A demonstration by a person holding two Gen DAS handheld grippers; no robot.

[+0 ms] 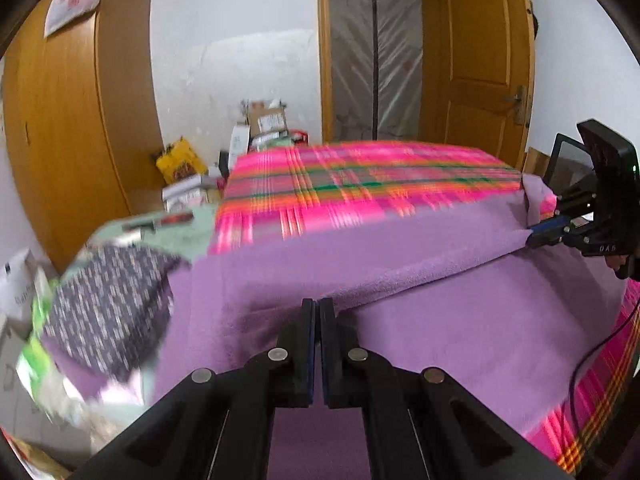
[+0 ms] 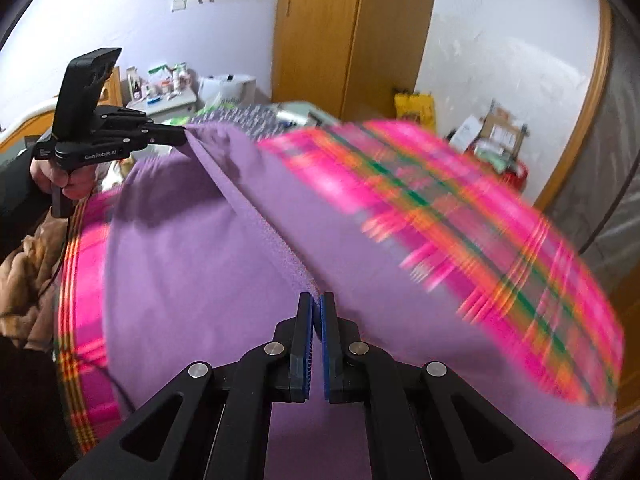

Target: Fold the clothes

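Note:
A large purple cloth (image 1: 460,332) (image 2: 180,280) lies over a bed with a pink plaid sheet (image 1: 360,184) (image 2: 500,264). One edge of the cloth is lifted into a taut ridge between both grippers. In the left wrist view my left gripper (image 1: 319,305) is shut on the near end of that ridge. At the far right, my right gripper (image 1: 534,237) pinches the other end. The right wrist view shows my right gripper (image 2: 318,299) shut on the purple edge. There my left gripper (image 2: 184,134), held by a hand, clamps the far end at upper left.
A dark patterned bundle (image 1: 108,304) lies at the bed's left side. Boxes and bags (image 1: 224,164) crowd the floor by the wall, with a wooden wardrobe (image 2: 320,36) beyond. A brown garment (image 2: 28,280) sits off the bed's edge. A black cable (image 1: 592,356) trails across the sheet.

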